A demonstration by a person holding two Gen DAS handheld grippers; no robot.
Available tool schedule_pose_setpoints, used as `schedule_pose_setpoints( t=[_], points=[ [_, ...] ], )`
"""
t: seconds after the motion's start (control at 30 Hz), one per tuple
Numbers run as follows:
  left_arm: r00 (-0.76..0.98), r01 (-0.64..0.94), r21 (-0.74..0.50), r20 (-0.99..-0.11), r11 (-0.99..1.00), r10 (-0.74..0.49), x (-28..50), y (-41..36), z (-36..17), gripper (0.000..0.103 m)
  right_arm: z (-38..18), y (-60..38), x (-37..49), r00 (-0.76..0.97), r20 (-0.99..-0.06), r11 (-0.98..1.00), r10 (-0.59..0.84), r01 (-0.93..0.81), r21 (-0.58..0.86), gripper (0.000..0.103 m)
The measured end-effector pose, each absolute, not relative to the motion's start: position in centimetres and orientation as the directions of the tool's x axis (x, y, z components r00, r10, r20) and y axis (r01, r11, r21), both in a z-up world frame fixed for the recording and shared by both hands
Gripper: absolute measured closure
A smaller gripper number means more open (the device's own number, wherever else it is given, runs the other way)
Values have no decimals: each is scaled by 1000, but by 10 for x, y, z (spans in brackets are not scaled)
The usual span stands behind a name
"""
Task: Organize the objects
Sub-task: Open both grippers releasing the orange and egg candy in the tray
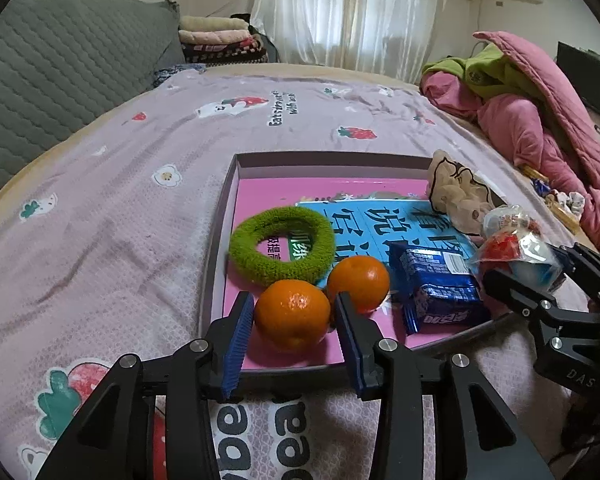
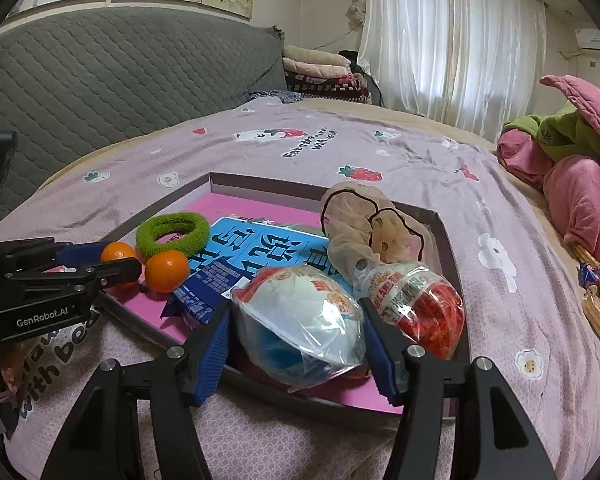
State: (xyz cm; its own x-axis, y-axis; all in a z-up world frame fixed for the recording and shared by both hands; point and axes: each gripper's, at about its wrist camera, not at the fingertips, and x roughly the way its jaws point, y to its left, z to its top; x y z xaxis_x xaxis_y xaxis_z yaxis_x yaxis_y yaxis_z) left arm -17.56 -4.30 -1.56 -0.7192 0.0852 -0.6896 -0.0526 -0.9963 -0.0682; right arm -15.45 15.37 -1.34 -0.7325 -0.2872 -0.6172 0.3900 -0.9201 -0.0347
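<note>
Both sets of fingers apart: left gripper (image 1: 294, 320) straddles near orange (image 1: 292, 316) in tray (image 1: 220, 240) lower centre, right gripper (image 2: 296, 338) around blue-white packet (image 2: 300, 320) (probably releasing), so withdraw straight back without nudging either.

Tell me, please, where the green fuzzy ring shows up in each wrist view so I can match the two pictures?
Left wrist view: the green fuzzy ring lies centre frame, in the tray, just behind the two oranges.
Right wrist view: the ring sits left of centre, behind the oranges.
Shared landmark: the blue book beside it.
</note>
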Motion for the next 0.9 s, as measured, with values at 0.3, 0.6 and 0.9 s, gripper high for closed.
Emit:
schedule_pose_setpoints(
  t=[0.3,0.6,0.9],
  points=[
    [-719,-56,-71,-689,-996,89,-170,-41,-13,58,-12,154,-152,-731,-617,-919,-292,392,-30,38],
    [-719,-44,-74,-690,-996,83,-167,-42,-10,54,-7,157,-147,-745,-600,-923,-291,385,-31,34],
    [-728,-34,-84,-681,-996,82,-159,-40,2,44,5,159,-136,-763,-579,-928,-288,371,-26,27]
  ],
)
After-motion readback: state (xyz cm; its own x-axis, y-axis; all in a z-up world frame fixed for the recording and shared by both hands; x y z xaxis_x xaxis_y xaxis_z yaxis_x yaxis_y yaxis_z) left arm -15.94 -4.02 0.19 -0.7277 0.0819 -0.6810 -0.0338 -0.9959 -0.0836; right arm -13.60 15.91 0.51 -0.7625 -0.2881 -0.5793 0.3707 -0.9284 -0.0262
